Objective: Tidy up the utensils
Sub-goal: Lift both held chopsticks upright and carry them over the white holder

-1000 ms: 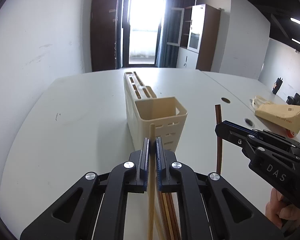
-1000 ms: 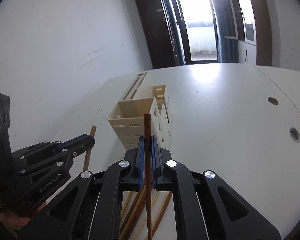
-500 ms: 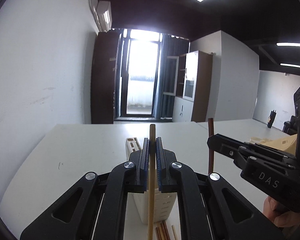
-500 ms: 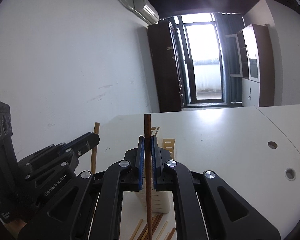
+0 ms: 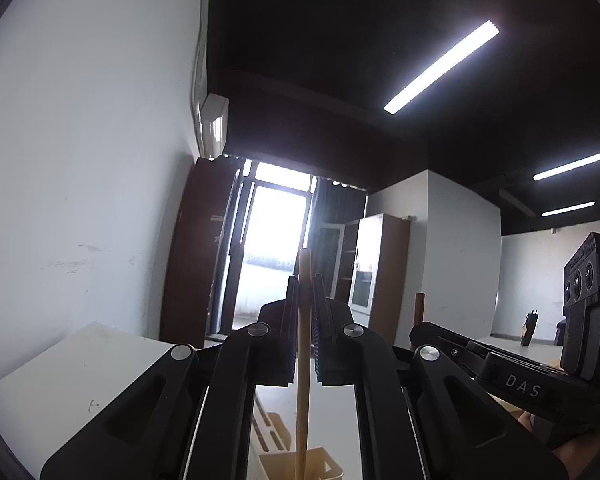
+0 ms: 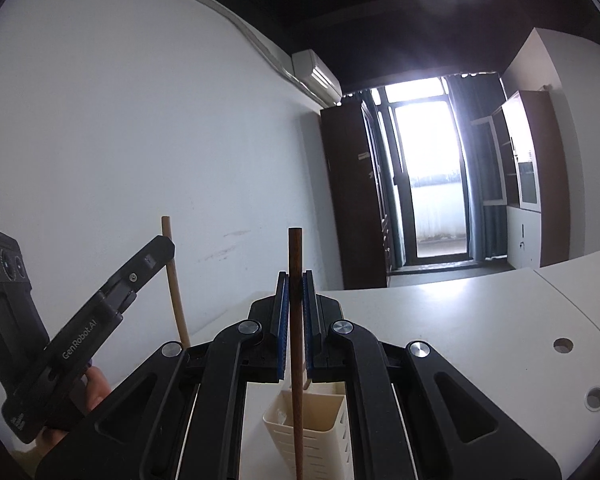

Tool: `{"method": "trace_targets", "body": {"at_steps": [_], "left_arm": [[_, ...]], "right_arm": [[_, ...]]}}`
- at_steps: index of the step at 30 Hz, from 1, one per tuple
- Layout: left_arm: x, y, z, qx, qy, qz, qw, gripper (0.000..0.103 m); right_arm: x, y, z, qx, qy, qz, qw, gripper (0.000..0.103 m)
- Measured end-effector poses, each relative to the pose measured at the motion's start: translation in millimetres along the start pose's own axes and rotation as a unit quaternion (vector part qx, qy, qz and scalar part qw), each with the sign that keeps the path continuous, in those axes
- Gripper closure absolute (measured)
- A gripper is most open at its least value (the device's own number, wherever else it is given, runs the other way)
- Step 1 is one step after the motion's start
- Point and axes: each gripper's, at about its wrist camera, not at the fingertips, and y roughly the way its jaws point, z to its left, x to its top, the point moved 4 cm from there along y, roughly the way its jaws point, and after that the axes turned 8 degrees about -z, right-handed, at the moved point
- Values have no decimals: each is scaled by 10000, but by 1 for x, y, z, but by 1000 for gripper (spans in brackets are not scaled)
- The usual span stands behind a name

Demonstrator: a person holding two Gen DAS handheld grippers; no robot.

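Observation:
My left gripper [image 5: 305, 284] is shut on a light wooden chopstick [image 5: 302, 392] that stands upright between its pads. Below it, at the bottom edge of the left wrist view, sits the cream utensil holder [image 5: 296, 464]. My right gripper [image 6: 295, 280] is shut on a dark brown chopstick [image 6: 296, 360], also upright, with the cream holder [image 6: 320, 428] just beyond and below it. Each view shows the other gripper at its side: the right gripper [image 5: 416, 330] with the dark chopstick's tip [image 5: 419, 308], and the left gripper [image 6: 166, 246] with the light chopstick [image 6: 174, 280]. Both grippers point roughly level above the table.
The white table [image 6: 460, 320] has two round cable holes [image 6: 563, 345] on the right. A person's fingers [image 6: 96, 392] grip the left tool's handle. A white wall lies to the left; a dark cabinet [image 6: 356, 200] and a bright glass door [image 6: 432, 176] stand at the far end.
Both grippers rose and tilted upward from looking down on the table to about level. The holder slid to the bottom of both views; the loose chopsticks on the table dropped out of sight.

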Motion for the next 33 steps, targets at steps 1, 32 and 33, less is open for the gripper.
{"method": "trace_targets", "body": {"at_steps": [1, 32, 33], "left_arm": [[1, -1, 1, 72, -63, -151, 9998, 97], [-59, 41, 6, 213, 58, 246, 9995, 97], [-64, 40, 7, 198, 104, 323, 9992, 97]], "right_arm": [[2, -1, -1, -91, 17, -75, 9999, 96], [-35, 59, -21, 88, 21, -149, 9998, 96], [-39, 59, -20, 85, -13, -93, 9999, 96]]}}
